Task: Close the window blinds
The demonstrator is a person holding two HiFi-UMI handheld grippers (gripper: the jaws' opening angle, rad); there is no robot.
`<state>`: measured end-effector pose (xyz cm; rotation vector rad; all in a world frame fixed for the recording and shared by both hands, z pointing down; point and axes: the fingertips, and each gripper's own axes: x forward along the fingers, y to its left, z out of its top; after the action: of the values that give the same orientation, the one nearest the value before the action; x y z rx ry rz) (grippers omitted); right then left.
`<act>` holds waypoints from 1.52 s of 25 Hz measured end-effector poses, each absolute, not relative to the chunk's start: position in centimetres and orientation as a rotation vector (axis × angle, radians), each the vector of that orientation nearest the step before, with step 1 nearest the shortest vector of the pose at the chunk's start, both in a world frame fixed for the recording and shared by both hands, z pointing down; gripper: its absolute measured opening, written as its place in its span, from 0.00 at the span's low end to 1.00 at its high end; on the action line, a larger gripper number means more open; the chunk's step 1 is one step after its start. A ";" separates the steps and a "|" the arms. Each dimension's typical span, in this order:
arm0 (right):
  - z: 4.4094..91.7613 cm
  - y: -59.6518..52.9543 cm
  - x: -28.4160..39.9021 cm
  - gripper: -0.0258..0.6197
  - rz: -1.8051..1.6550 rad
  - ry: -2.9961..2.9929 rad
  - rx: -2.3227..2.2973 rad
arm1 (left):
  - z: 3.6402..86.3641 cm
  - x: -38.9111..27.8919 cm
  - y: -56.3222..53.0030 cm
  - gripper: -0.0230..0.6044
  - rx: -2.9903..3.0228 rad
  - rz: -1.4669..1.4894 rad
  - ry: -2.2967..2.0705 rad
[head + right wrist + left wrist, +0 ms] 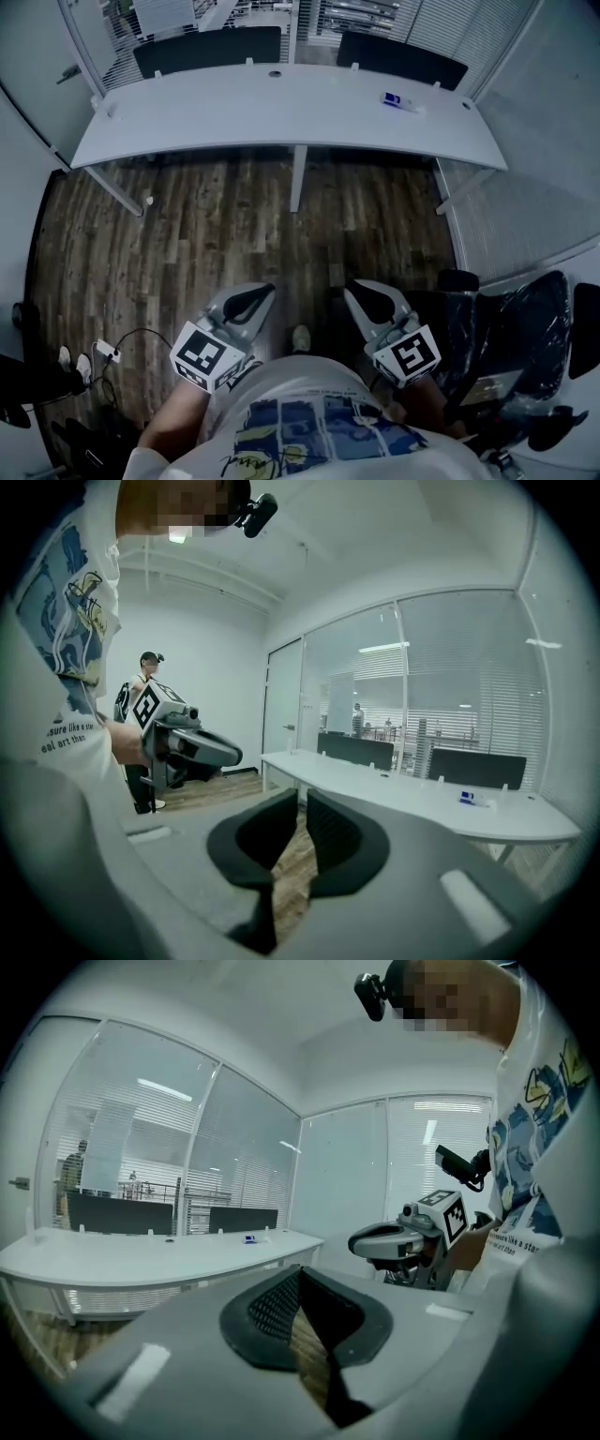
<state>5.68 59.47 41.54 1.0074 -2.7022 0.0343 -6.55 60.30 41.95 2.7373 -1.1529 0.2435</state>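
The slatted window blinds (pixel 450 26) hang behind the glass wall beyond the long white desk (pixel 281 117); they also show as the blinds (pixel 127 1152) in the left gripper view and the blinds (pixel 487 714) in the right gripper view. I hold both grippers low, close to my body, above the wooden floor and far from the glass. My left gripper (pixel 265 291) (pixel 300 1274) is shut with nothing in it. The right gripper (pixel 352 289) (pixel 302 797) has its pads nearly together and holds nothing. Each shows in the other's view: the right gripper (pixel 366 1238), the left gripper (pixel 230 755).
A small blue-and-white object (pixel 398 100) lies on the desk. Dark panels (pixel 208 47) stand behind the desk. A black chair wrapped in plastic (pixel 511 328) is at my right, and cables (pixel 108 352) lie on the floor at left. Another person (pixel 145 691) stands by the wall.
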 end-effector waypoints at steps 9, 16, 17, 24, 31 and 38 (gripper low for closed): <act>43.4 53.5 11.2 0.07 0.046 -2.699 0.958 | 42.7 -0.9 54.5 0.04 2.703 0.254 -1.200; 44.5 48.9 13.7 0.07 0.091 -2.702 1.026 | 42.8 -0.4 50.8 0.04 2.688 0.275 -1.187; 44.6 48.3 13.7 0.07 0.097 -2.696 1.033 | 43.0 -0.5 50.2 0.04 2.684 0.268 -1.182; 45.4 43.1 13.0 0.07 0.128 -2.651 1.069 | 44.1 -1.1 43.8 0.04 2.694 0.241 -1.135; 43.8 35.3 10.1 0.07 0.078 -2.635 1.082 | 42.1 -3.6 35.2 0.04 2.745 0.209 -1.122; 42.9 28.2 5.6 0.07 0.054 -2.639 1.067 | 41.5 -7.6 28.3 0.04 2.771 0.204 -1.149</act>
<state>5.57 28.18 42.94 1.0666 -2.6393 0.0540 -7.65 28.34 41.53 2.7710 -1.1492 0.2042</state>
